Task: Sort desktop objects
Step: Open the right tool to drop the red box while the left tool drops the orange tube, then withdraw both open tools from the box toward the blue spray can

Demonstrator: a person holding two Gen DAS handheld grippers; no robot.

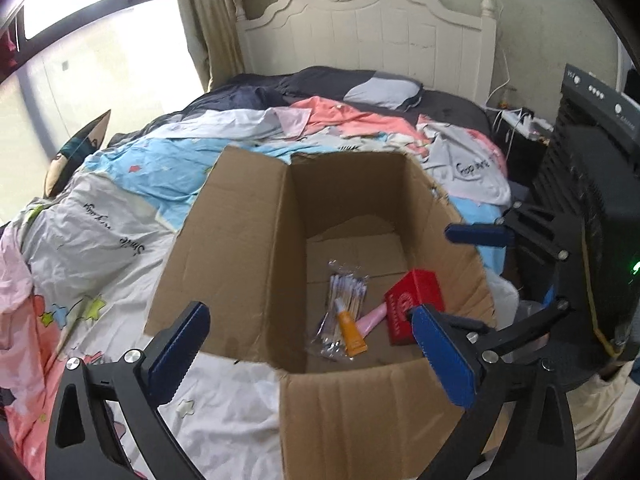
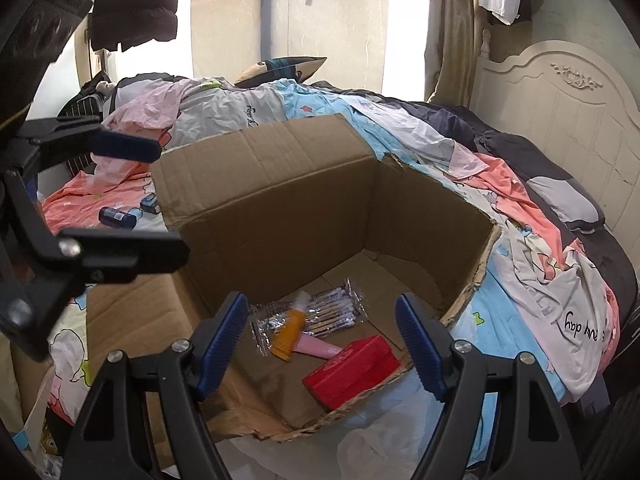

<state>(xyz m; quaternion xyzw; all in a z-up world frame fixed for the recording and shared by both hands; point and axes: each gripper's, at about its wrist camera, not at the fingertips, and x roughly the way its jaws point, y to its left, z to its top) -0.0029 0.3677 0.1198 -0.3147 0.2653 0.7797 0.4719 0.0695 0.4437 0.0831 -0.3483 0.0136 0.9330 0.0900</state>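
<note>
The left gripper hangs over the near rim of the open brown cardboard box with its blue-padded jaws spread wide and nothing between them. The right gripper points into the same box from the other side, jaws also apart and empty.

On the box floor lie an orange tube with a white cap, a pale pink tube partly under it, a clear packet of thin sticks and a red rectangular carton at the right. The orange tube sits on top of the packet, so I judge a drop-off just finished.

Sorting looks partly done: in the right wrist view a dark blue cylindrical container and a small dark object beside it remain on the bedding left of the box. The next move probably calls for swinging a gripper out of the box, reaching over its left wall and closing on the cylinder across its round body, which may roll on soft cloth.

The surface is a bed with rumpled pink, blue and white cartoon-print bedding, a cream carved headboard at the far end, a bright window and a black appliance at the right
</note>
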